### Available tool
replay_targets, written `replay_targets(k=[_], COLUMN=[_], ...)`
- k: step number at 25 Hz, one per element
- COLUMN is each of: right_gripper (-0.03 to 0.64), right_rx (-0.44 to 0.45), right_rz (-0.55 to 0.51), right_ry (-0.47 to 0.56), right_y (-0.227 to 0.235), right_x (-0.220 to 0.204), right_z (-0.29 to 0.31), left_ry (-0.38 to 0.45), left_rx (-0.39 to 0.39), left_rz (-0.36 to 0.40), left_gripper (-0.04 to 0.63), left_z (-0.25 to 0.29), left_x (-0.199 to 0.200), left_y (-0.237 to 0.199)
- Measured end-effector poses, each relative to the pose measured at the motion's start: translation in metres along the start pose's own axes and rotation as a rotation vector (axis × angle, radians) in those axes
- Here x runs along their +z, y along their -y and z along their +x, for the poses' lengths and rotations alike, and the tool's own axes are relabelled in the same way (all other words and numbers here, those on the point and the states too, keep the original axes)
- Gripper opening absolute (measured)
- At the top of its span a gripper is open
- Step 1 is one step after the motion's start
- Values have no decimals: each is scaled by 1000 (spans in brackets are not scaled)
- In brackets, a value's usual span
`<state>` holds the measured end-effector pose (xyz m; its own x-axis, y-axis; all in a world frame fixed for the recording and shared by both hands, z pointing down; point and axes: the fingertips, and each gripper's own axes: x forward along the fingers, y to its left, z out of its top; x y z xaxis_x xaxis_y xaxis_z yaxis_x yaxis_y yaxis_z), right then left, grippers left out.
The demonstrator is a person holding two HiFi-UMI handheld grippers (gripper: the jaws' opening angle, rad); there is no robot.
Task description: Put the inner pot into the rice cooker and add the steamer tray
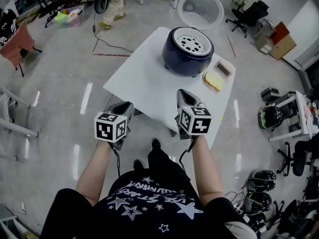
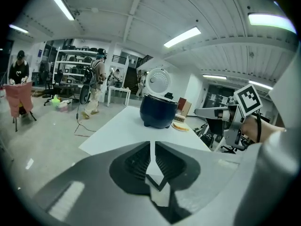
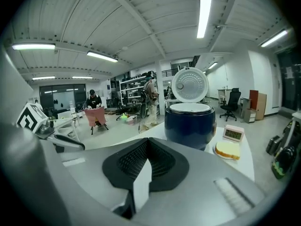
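The dark blue rice cooker [image 1: 188, 51] stands at the far end of the white table [image 1: 144, 78], its round white lid [image 1: 201, 9] tipped open behind it. A white perforated steamer tray [image 1: 192, 40] fills its mouth; whatever is under the tray is hidden. My left gripper [image 1: 127, 105] hangs off the table's near left edge, jaws together and empty. Over the near edge my right gripper [image 1: 182, 92] is shut on nothing. In the gripper views, the cooker [image 2: 158, 113] [image 3: 189, 122] lies well beyond the left gripper [image 2: 151, 147] and the right gripper [image 3: 147, 142].
A yellow sponge-like slab on a plate [image 1: 214, 81] and a pink digital timer [image 1: 224, 69] lie right of the cooker. A person [image 1: 114, 4] stands at the back left. Office chairs and helmets [image 1: 270, 116] crowd the floor on the right.
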<state>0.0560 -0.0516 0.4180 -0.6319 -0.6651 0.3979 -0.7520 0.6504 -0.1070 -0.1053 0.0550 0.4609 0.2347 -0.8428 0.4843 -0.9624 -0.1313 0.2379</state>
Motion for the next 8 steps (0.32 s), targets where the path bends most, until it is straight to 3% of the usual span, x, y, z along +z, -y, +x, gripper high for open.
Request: replay_targets(k=[8], right_gripper=[25], right_rx=[37], right_rz=[-61], right_ry=[-2], right_y=[5], right_x=[-11], right_z=[-3], left_ry=[-2], left_rx=[30], left_rz=[-7], left_gripper=[38], left_z=[4], left_x=[-12], left_y=[8])
